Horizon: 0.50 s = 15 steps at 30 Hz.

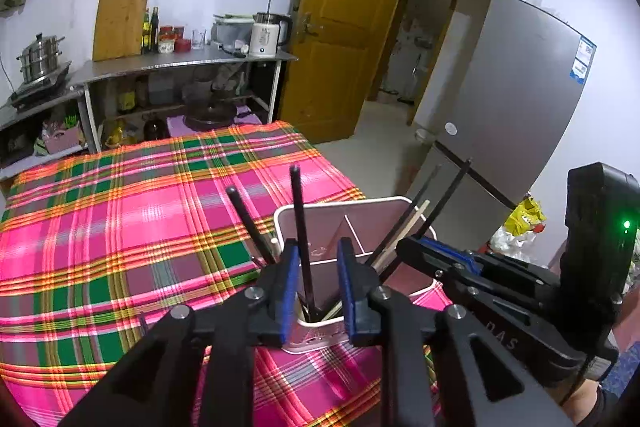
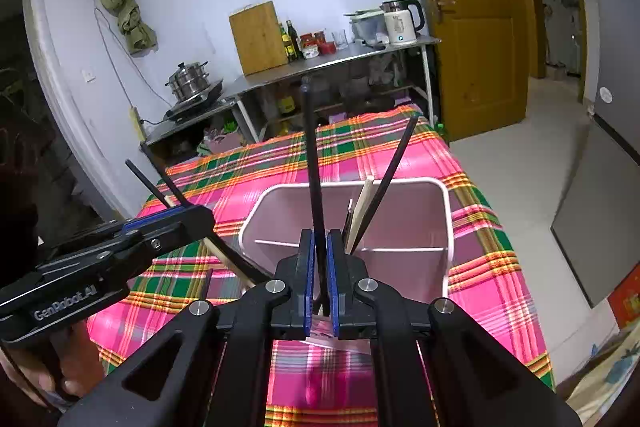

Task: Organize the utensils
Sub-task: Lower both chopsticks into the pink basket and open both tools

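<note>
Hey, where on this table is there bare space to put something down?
The plaid tablecloth is bare from the white utensil holder back to the far edge by the steel shelf. It's crowded at the holder, where both grippers and chopsticks meet.

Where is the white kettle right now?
The white kettle stands at the right end of the metal shelf against the far wall, beside the wooden door.
</note>
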Each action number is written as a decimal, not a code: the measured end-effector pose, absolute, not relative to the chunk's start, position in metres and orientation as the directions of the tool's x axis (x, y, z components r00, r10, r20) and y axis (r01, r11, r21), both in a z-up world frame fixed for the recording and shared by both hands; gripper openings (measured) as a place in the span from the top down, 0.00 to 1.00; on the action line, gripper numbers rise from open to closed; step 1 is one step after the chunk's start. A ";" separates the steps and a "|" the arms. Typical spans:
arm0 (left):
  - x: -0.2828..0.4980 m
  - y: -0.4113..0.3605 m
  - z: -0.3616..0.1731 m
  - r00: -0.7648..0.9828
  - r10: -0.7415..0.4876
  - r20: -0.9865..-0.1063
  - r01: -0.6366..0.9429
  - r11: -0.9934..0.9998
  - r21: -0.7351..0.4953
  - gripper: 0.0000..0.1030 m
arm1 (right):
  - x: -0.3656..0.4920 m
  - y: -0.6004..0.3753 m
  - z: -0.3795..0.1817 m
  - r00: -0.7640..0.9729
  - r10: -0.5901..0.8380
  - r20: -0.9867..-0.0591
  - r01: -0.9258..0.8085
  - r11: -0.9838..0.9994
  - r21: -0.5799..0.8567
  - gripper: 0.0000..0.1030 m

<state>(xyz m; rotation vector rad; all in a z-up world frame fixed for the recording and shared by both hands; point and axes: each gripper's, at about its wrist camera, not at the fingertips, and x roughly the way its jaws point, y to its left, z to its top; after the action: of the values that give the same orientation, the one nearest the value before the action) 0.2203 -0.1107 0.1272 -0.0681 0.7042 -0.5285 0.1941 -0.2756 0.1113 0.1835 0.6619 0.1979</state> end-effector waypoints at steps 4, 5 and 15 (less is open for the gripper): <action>0.207 -0.103 0.142 0.665 -0.492 -0.562 0.446 0.865 -0.229 0.67 | 0.185 -0.279 0.123 0.794 0.224 -0.565 -0.116 0.968 0.221 0.87; 0.204 -0.100 0.145 0.672 -0.492 -0.553 0.446 0.865 -0.228 0.66 | 0.183 -0.279 0.125 0.798 0.224 -0.560 -0.116 0.968 0.222 0.87; 0.168 -0.069 0.154 0.733 -0.458 -0.502 0.410 0.887 -0.210 0.63 | 0.147 -0.268 0.138 0.832 0.211 -0.513 -0.124 0.972 0.200 0.86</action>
<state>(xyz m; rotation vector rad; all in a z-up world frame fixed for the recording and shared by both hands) 0.1685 -0.0686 0.1542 -0.0872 0.5752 -0.4782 0.1467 -0.2676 0.1379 0.1614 0.5615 0.1784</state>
